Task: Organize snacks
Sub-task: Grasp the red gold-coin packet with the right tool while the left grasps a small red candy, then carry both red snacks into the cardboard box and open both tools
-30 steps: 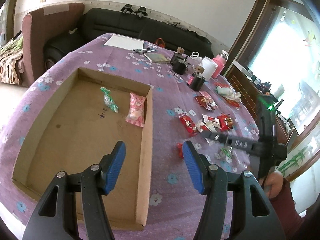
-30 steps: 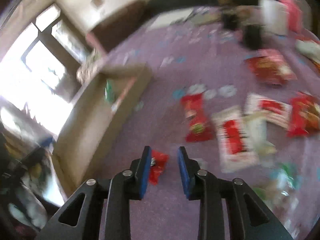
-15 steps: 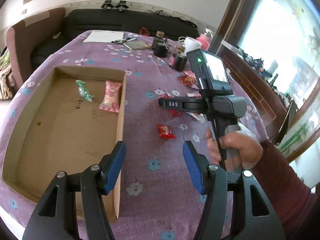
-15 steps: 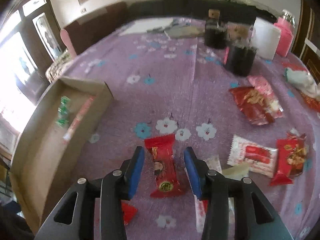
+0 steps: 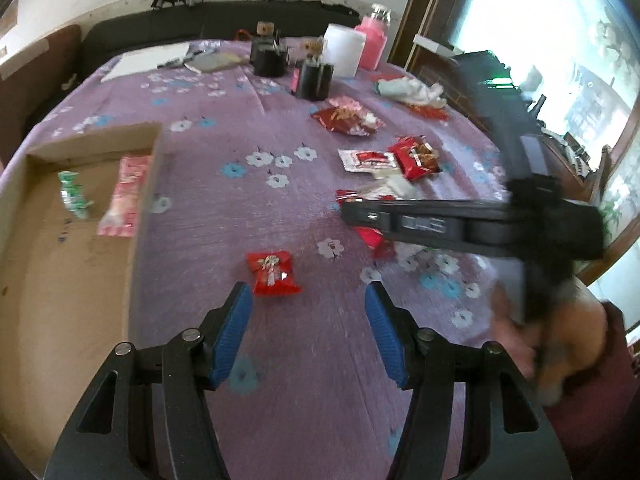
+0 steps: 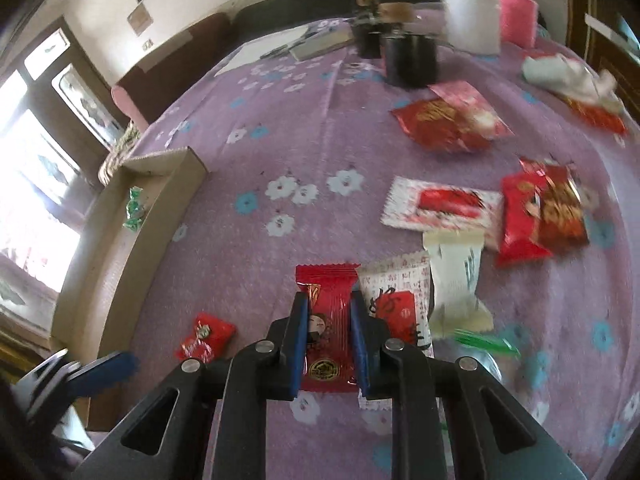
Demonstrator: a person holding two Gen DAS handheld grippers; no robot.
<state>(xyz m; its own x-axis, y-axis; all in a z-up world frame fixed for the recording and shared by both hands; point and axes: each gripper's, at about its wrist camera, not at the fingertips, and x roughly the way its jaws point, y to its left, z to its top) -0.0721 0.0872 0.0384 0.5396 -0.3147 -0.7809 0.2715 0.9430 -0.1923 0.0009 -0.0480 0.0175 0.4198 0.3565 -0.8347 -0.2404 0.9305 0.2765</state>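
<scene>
Purple floral tablecloth covers a table set against a dark sofa and a white wall. Cardboard tray lies at the left of the table; inside it, at its far end, sit a green candy and a pink snack pack, the pink one against the right wall.

Loose snacks are scattered right of the tray. Small red candy lies on the cloth just beyond the left gripper, nearer its left finger. The jaws stand partly apart and are closing; nothing is between the pads.

Right gripper is closed on a long red snack bar, both blue pads pressed to its long edges. The bar lies lengthwise between the fingers, against the cloth as far as can be seen. Just right of it: a white packet with red print and a cream wrapper. Farther right lie more red packets.

At the far end stand dark jars, a white container and a pink bottle.
</scene>
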